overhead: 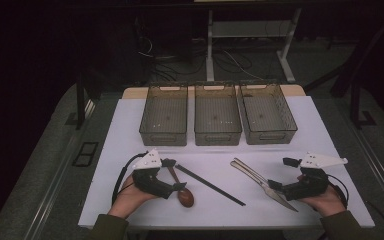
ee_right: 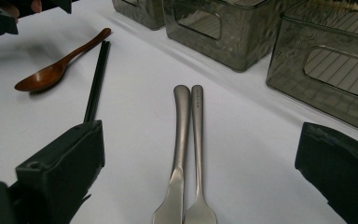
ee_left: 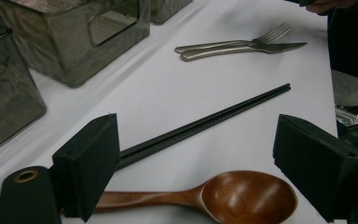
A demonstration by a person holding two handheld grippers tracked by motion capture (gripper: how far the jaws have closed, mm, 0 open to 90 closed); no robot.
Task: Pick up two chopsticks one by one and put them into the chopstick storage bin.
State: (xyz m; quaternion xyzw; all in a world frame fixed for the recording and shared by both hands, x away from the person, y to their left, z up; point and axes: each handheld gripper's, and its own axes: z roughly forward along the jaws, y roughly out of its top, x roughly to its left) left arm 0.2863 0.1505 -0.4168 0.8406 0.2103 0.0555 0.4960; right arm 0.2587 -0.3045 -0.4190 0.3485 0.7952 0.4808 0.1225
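Observation:
A brown wooden spoon (overhead: 185, 197) and a pair of black chopsticks (overhead: 210, 186) lie at the left front of the white table (overhead: 130, 140). My left gripper (overhead: 180, 186) hovers open just over the spoon. In the left gripper view the spoon (ee_left: 242, 198) lies between the wide jaws of my left gripper (ee_left: 198, 156), and the chopsticks (ee_left: 205, 123) lie just beyond. A steel knife and fork (overhead: 260, 182) lie side by side at the right front. My right gripper (overhead: 275, 186) stands open over them; the knife (ee_right: 179, 140) and fork (ee_right: 197, 135) run between the jaws of my right gripper (ee_right: 205, 161).
Three grey see-through bins (overhead: 164, 115) (overhead: 217, 117) (overhead: 267, 112) stand in a row at the back of the table. A strip of bare white table separates them from the cutlery. Table legs and cables lie on the dark floor behind.

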